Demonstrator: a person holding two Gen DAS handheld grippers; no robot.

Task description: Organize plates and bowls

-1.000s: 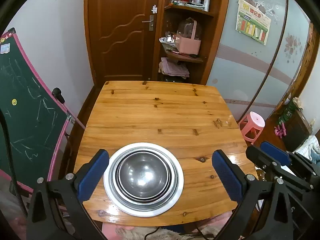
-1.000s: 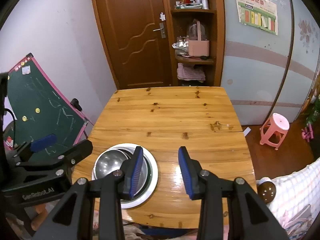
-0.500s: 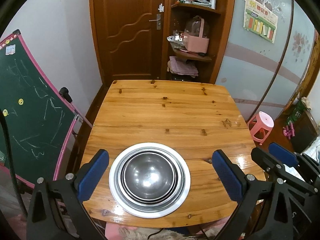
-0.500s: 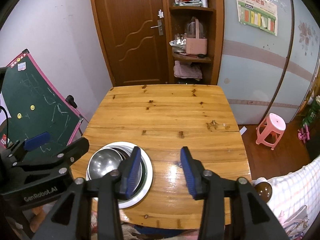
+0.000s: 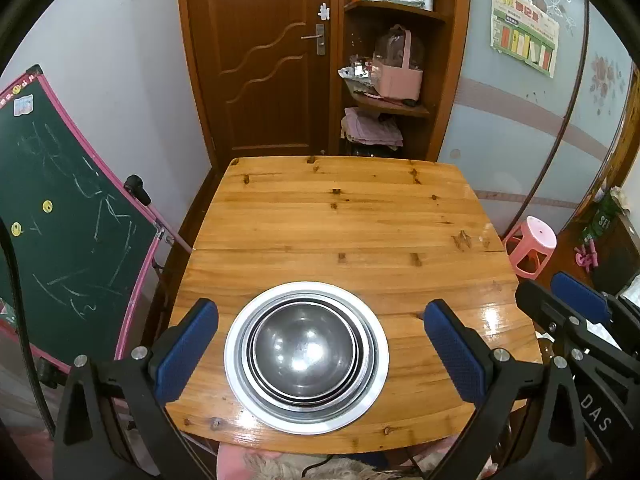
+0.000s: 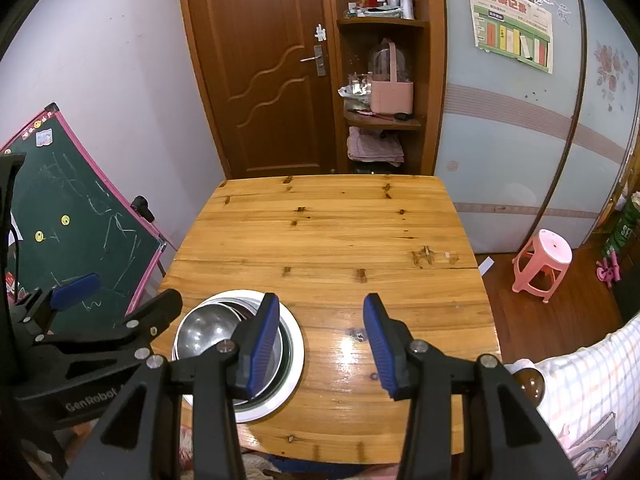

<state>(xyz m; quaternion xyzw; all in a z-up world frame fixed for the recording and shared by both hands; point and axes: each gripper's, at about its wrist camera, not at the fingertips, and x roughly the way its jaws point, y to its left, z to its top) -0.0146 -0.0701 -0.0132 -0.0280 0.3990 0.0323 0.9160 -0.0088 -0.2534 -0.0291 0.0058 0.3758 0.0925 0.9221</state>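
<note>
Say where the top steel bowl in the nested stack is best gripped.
Probably by its rim, coming from above: the top bowl sits nested upright in the stack on the white plate, so only its thin rim is exposed. One pad inside, one outside.

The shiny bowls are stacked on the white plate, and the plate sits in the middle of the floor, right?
Not quite. The shiny bowls are stacked on the white plate, but the plate sits on the wooden table, near its front edge, not on the floor. The left wrist view shows it best.
</note>
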